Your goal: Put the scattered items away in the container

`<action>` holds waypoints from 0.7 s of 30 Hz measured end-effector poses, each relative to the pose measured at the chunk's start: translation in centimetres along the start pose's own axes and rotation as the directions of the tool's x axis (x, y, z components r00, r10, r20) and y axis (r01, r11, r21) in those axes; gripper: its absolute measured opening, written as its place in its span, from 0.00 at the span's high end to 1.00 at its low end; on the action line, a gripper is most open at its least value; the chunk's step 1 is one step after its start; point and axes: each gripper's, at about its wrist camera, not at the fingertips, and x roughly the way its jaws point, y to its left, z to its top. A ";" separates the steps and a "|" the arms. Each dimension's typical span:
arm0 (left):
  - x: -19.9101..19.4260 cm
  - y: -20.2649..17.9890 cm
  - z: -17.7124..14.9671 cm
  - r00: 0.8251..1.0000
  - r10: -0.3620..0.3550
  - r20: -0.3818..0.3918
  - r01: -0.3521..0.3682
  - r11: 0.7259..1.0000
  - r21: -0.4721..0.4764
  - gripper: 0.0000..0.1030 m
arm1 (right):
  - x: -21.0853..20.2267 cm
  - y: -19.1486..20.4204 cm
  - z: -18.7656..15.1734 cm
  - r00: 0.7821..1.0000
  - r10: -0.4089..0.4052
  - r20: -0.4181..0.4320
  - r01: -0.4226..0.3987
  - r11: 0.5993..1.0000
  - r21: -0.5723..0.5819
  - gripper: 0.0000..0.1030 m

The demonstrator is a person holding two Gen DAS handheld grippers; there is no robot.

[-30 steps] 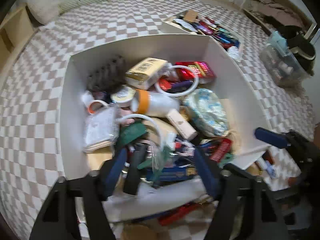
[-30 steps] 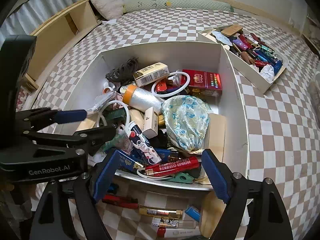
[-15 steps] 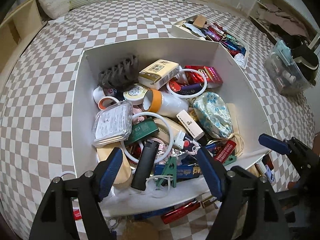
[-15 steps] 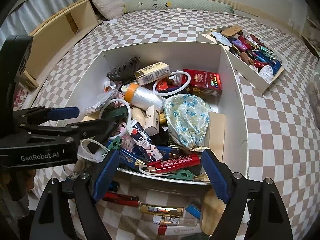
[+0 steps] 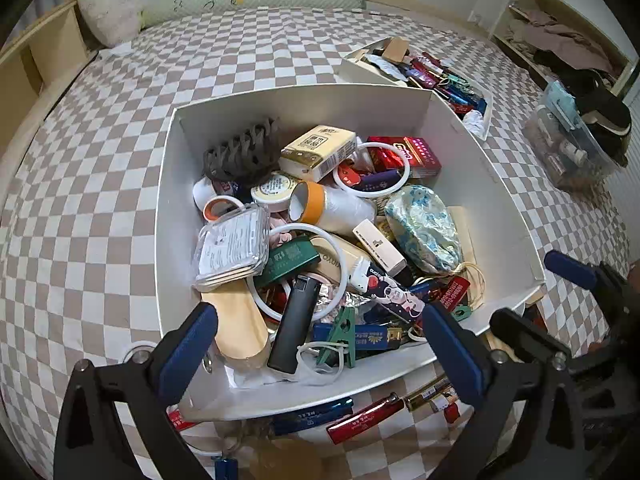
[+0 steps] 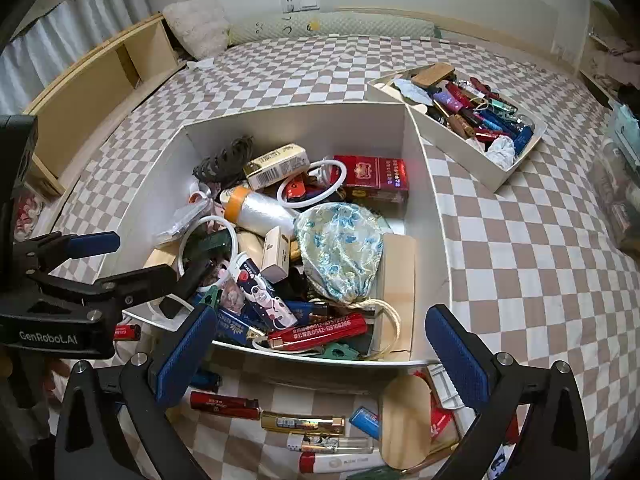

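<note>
The box [image 6: 424,216] is being taken as the landmark; it is already being filled high with small goods. Several items are still lying outside it on the checked cover [image 6: 540,280], just beside its near wall: a red lighter [image 6: 224,405], a gold lighter [image 6: 302,423] and a wooden oval [image 6: 404,420].

The red lighter and the gold lighter are lying almost end to end, their long axes running parallel to the box's near wall, across the line along which the right gripper [image 6: 320,360] is pointing. They are lying below and between its fingers, nearer this gripper than the left gripper [image 5: 320,360], which is hovering over the box's near-left corner.

Both pairs of jaws are being opened wide, and nothing is being held between either pair. The right gripper is judged the better placed for the next pick.
</note>
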 end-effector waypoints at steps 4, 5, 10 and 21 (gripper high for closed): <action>-0.2 0.0 -0.2 1.000 0.004 -0.002 -0.004 1.000 0.001 0.00 | -0.5 -0.2 -0.1 1.000 -0.011 0.017 0.011 1.000 0.004 0.00; -0.3 0.0 -0.2 1.000 0.005 -0.002 -0.005 1.000 -0.004 0.00 | -0.6 -0.2 -0.1 1.000 -0.014 0.022 0.014 1.000 0.005 0.00; -0.9 0.0 -0.4 0.999 0.034 0.000 -0.034 0.999 0.002 0.00 | -1.6 -0.3 0.0 0.998 -0.030 0.060 0.030 1.000 0.004 0.00; -6.3 -0.6 -0.4 0.980 0.104 0.167 -0.114 0.992 0.053 0.00 | -5.3 0.3 0.2 0.989 -0.035 0.143 0.038 0.999 -0.019 0.00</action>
